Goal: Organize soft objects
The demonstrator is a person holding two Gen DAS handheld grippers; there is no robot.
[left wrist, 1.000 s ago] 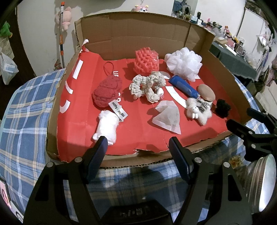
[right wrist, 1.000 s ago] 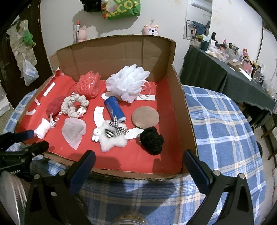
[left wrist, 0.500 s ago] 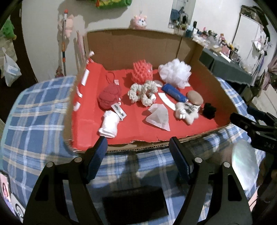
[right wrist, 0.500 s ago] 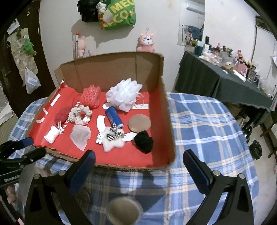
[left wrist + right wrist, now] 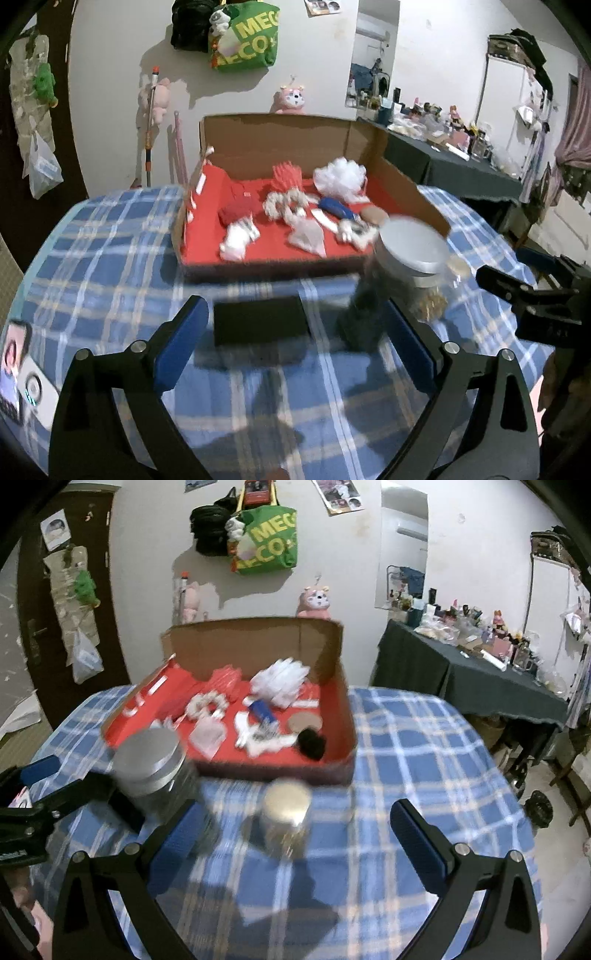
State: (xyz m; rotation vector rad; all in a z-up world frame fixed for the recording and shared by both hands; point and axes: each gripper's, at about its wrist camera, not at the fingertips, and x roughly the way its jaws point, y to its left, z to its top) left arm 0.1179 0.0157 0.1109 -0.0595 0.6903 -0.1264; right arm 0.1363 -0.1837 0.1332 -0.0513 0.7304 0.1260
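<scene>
A cardboard box (image 5: 280, 142) with a red floor stands on the blue plaid table and holds several soft objects: a white pouf (image 5: 340, 177), a pink mesh sponge (image 5: 286, 175), a cream scrunchie (image 5: 284, 205), a dark red pouch (image 5: 234, 212), a white plush (image 5: 236, 242), a black pom-pom (image 5: 312, 742). The box also shows in the right wrist view (image 5: 255, 646). My left gripper (image 5: 293, 347) is open and empty, well back from the box. My right gripper (image 5: 295, 840) is open and empty, also back from the box.
A large jar with a silver lid (image 5: 410, 251) and a small jar (image 5: 284, 821) stand on the table in front of the box. A black flat object (image 5: 260, 325) lies between my left fingers. A dark cluttered side table (image 5: 469, 675) stands at the right.
Both grippers have pulled back and up from the box. The box looks smaller and farther. The jars and the black object have come into view in front.
</scene>
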